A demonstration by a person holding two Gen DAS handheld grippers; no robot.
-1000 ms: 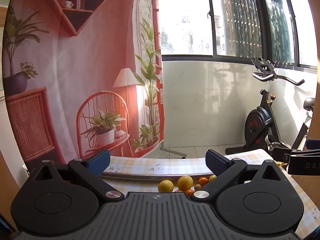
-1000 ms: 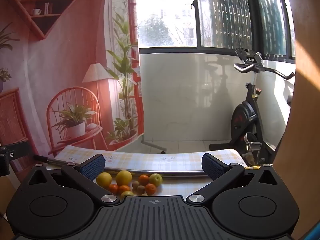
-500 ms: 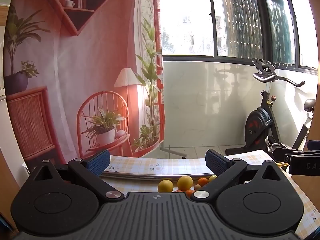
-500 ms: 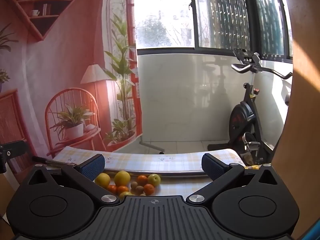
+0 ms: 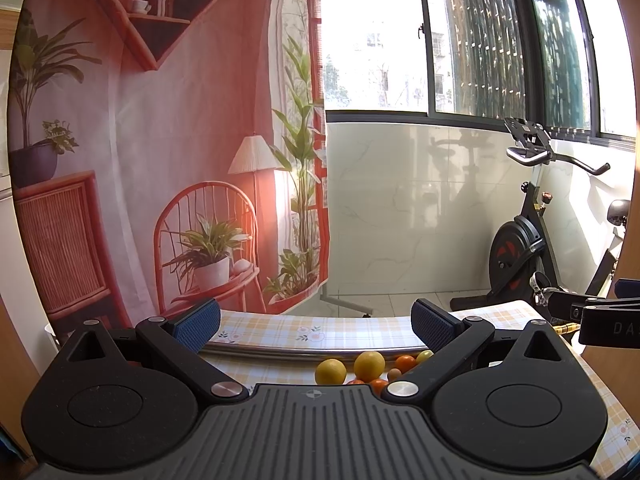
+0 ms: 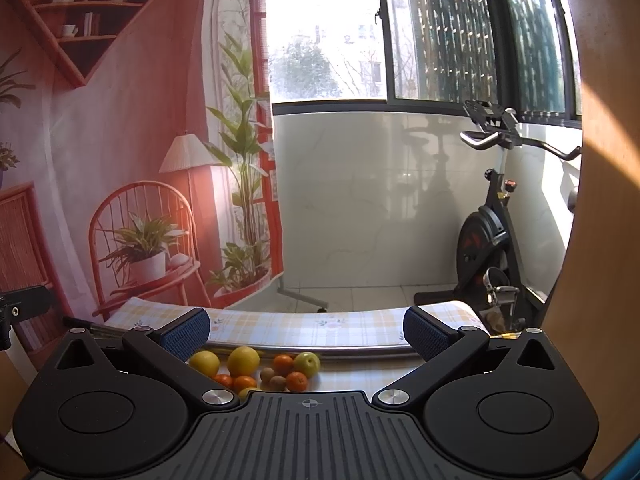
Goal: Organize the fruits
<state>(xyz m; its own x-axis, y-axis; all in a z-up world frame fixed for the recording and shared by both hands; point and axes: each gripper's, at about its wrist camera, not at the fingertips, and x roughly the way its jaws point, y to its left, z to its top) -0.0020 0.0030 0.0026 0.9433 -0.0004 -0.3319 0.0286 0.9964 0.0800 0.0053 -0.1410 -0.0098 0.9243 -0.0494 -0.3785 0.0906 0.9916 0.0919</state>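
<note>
Both the left gripper (image 5: 316, 320) and right gripper (image 6: 306, 330) have fingers wide apart, holding nothing. The fruits (image 6: 256, 370) look round and roll easily; grab around the middle.

Table (image 6: 360, 330) right of fruit pile (image 6: 256, 368) bare: free approach. Metal rim (image 6: 360, 350) runs just behind pile, blocking far side. Exercise bike (image 6: 492, 240) beyond table's right end, well apart.

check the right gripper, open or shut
Open: the right gripper has its blue pads spread wide with nothing between them, above the fruit pile.
</note>
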